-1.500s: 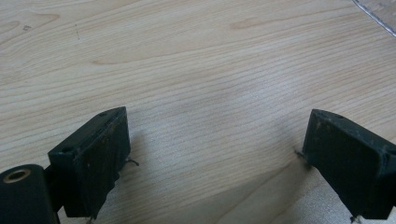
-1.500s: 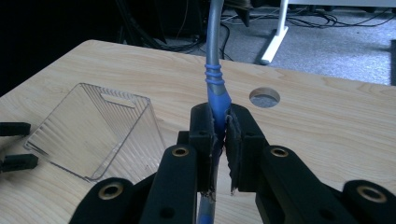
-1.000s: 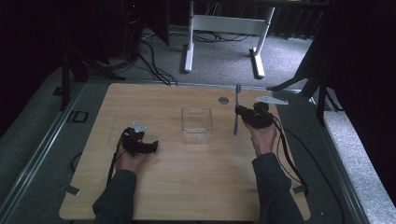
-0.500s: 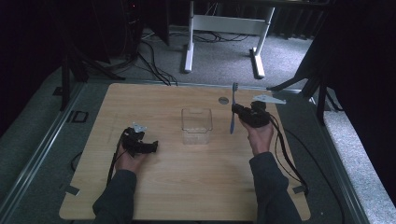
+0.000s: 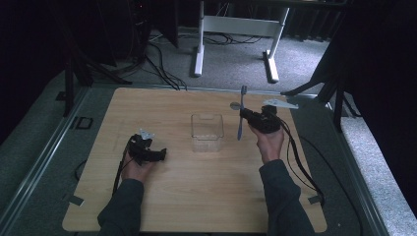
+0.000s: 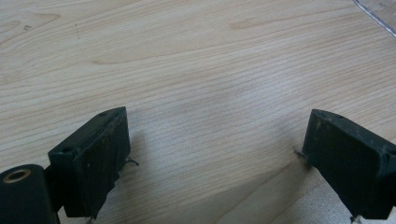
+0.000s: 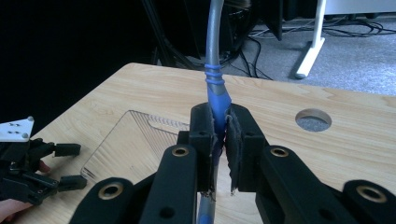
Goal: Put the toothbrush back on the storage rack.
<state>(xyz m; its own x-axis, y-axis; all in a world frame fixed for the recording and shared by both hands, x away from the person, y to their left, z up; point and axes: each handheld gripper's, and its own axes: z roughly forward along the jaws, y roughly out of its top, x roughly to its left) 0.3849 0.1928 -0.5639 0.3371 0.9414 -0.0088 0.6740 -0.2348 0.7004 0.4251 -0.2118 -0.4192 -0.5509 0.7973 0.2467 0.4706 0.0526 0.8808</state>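
Clamping a blue toothbrush (image 5: 240, 114) by its handle, the right gripper (image 5: 247, 115) is hovering near the tabletop's far right corner, just right of the clear container (image 5: 207, 132) that is sitting around the middle of the tabletop (image 5: 196, 196). The toothbrush is standing roughly upright — bristle end up, handle end hanging below the jaws, as the right gripper view shows (image 7: 214, 88). The left gripper (image 5: 160, 155) is resting toward the left edge, its jaws standing wide apart with only bare wood between them. Judging from here, the likely aim is the container. The handle is slim and smooth, so it could be pivoting or slipping in the pinch — and a tilted lower end might be catching the container's rim, nudging the light box aside
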